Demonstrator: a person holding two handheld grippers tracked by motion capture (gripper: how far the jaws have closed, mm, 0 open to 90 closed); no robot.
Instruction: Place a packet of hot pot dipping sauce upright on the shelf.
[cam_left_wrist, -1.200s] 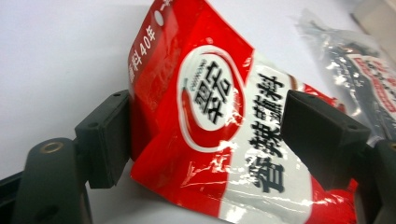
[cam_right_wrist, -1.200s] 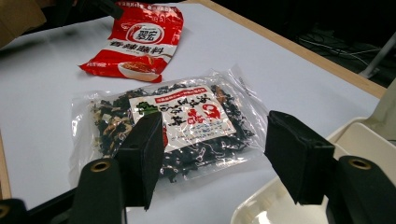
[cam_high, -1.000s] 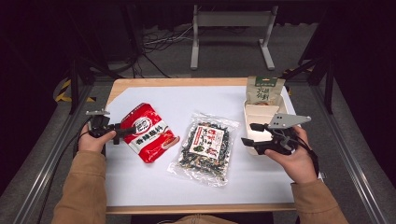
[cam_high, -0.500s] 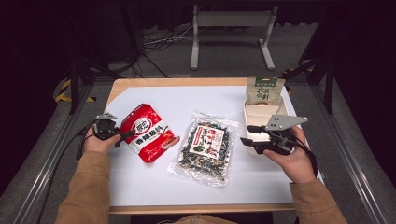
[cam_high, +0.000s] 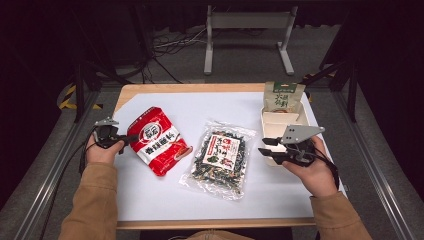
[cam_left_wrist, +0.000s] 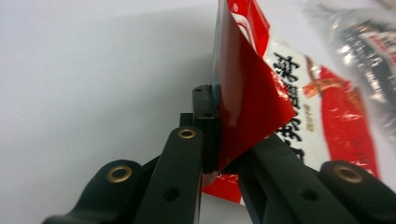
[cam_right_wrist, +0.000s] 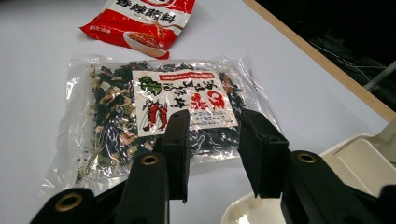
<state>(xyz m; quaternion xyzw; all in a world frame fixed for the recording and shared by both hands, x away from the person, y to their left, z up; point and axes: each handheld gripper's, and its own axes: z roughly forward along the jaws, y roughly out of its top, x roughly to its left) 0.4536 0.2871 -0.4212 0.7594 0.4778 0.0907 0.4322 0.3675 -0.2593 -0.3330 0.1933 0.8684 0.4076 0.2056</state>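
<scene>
Glossy red foil packet (cam_left_wrist: 261, 93), edge creased, apparently between left gripper (cam_left_wrist: 217, 121) pads.

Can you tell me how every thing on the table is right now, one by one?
Left gripper: shut on the red packet's edge.
Red packet: sealed, lying flat, edge pinched.
Clear packet: sealed, lying flat, untouched.
Right gripper: jaws just closing, nothing between them.
White tray: open-topped.
Green packet: propped up in the tray.

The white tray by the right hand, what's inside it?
The white tray holds a green packet leaning at its far end. The right gripper and hand cover its near part.
</scene>
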